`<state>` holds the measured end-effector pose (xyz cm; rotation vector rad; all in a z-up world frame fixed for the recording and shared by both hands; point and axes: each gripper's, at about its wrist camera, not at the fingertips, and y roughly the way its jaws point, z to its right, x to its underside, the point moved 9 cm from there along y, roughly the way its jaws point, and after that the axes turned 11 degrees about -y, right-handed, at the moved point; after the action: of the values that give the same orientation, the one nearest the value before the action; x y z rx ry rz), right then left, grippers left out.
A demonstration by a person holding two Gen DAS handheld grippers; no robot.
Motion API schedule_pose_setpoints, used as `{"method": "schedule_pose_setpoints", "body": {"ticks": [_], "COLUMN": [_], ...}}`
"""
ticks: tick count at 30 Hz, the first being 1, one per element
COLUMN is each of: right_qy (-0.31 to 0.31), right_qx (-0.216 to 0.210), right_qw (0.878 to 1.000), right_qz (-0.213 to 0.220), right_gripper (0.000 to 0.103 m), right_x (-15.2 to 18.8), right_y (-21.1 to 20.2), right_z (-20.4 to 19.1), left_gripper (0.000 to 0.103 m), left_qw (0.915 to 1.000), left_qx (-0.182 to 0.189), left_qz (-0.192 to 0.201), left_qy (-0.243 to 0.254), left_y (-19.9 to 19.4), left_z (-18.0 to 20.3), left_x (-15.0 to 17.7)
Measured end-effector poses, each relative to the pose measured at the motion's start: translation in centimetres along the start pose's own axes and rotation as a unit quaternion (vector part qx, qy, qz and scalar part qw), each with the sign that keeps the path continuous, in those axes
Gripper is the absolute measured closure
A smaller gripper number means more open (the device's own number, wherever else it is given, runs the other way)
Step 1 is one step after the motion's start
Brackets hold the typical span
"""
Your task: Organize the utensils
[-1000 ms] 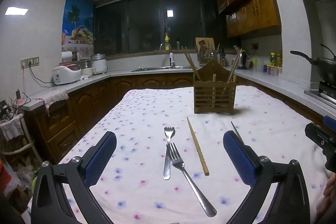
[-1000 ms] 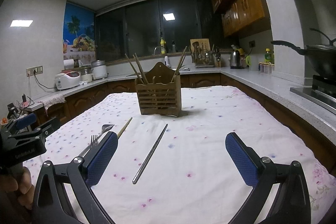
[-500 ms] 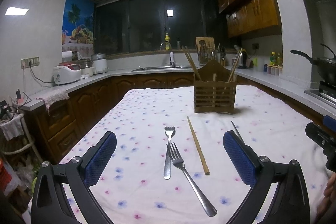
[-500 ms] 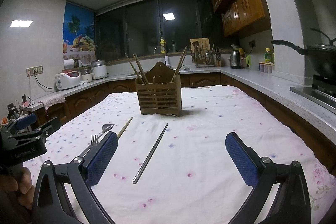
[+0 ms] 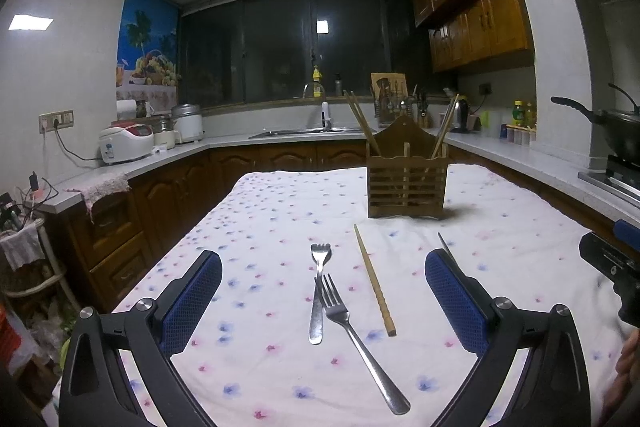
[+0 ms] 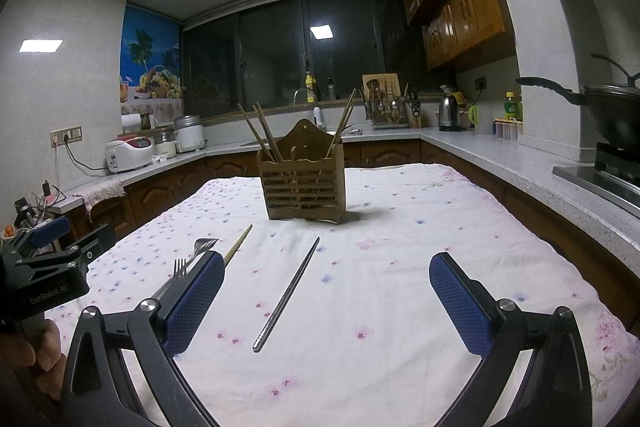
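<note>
Left wrist view shows our left claw (image 5: 323, 301) spread wide and empty above the flowered worktop (image 5: 256, 211), with two forks (image 5: 320, 291) crossing between its pads and a wooden chopstick (image 5: 374, 285) just beside them. Beyond stands the wooden utensil holder (image 5: 406, 183), chopsticks leaning in it. From the right wrist, our right claw (image 6: 326, 303) is equally spread, a metal chopstick (image 6: 287, 295) lying between its fingers.
</note>
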<state>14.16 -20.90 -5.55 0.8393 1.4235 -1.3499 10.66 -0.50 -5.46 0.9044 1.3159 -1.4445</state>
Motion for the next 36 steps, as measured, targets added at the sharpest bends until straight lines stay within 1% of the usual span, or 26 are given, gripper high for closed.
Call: {"method": "schedule_pose_setpoints", "body": {"ticks": [36], "right_qy": [0.002], "right_qx": [-0.001], "right_qw": [1.0], "right_qz": [-0.001], "right_gripper": [0.0], "right_x": [-0.05], "right_y": [0.07], "right_z": [-0.02], "left_gripper": [0.001], "left_qw": [0.9999], "left_qx": [0.005], "left_qz": [-0.011], "left_qy": [-0.003], "left_y": [0.53], "left_z": [0.49], "left_x": [-0.44]}}
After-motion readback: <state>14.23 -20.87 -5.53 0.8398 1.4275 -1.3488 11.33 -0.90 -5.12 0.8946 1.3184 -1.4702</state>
